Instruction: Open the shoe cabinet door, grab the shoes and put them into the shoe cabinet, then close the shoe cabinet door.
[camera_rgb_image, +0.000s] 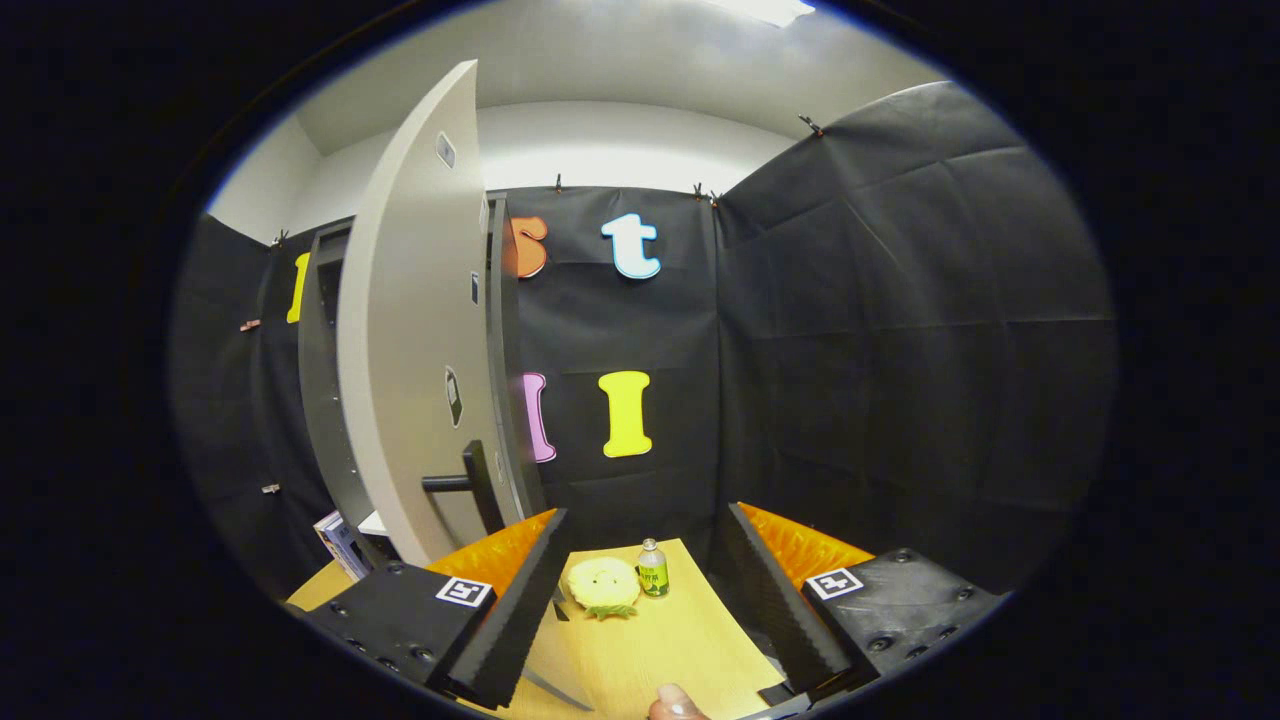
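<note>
The shoe cabinet (318, 400) stands to the left beyond my fingers, a tall dark grey frame. Its pale grey door (410, 330) is swung open toward me, and I see it nearly edge-on, with a black handle (468, 484) low on it. A yellow shoe (603, 586) lies on the wooden table (665, 650) just ahead, between my fingers and nearer the left one. My gripper (648, 512) is open, with nothing between its fingers and no contact with the shoe.
A small green-labelled bottle (652, 570) stands right next to the shoe, on its right. A book or box (340, 545) leans by the foot of the cabinet. Part of a hand (675, 704) shows at the near table edge. Black cloth walls close in behind and to the right.
</note>
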